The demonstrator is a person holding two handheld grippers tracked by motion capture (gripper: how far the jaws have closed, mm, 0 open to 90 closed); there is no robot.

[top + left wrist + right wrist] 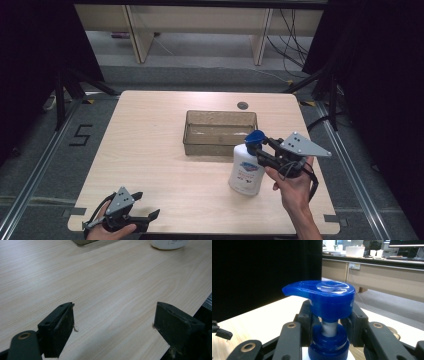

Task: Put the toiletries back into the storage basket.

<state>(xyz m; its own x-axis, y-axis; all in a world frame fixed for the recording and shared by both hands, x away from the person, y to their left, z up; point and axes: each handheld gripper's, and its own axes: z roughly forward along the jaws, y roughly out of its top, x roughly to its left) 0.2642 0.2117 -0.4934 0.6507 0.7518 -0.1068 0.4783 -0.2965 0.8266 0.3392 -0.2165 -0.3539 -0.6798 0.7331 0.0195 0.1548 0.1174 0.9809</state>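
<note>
At the right of centre in the high view, just below and right of the clear tray (220,131), we find the pump bottle (246,170) standing upright on the table (150,150), its long axis vertical. Our right gripper (261,150) comes at it level from the right of the frame, and its jaws are closed on the grey stem under the blue pump head (322,296), just above the blue collar (329,347), so we have it by the neck. That hand is plainly the nearer one. The left gripper (147,212) sits well apart at the lower left of the frame, near the table's front edge, its jaws spread wide with only bare wood between them; from its own camera the bottle's white base (169,243) peeks in at the upper right. The bottle is white plastic with a blue-and-red label, and the spout points away from our right hand, toward the left. We judge that any lift would hang the weight from the thin stem.
</note>
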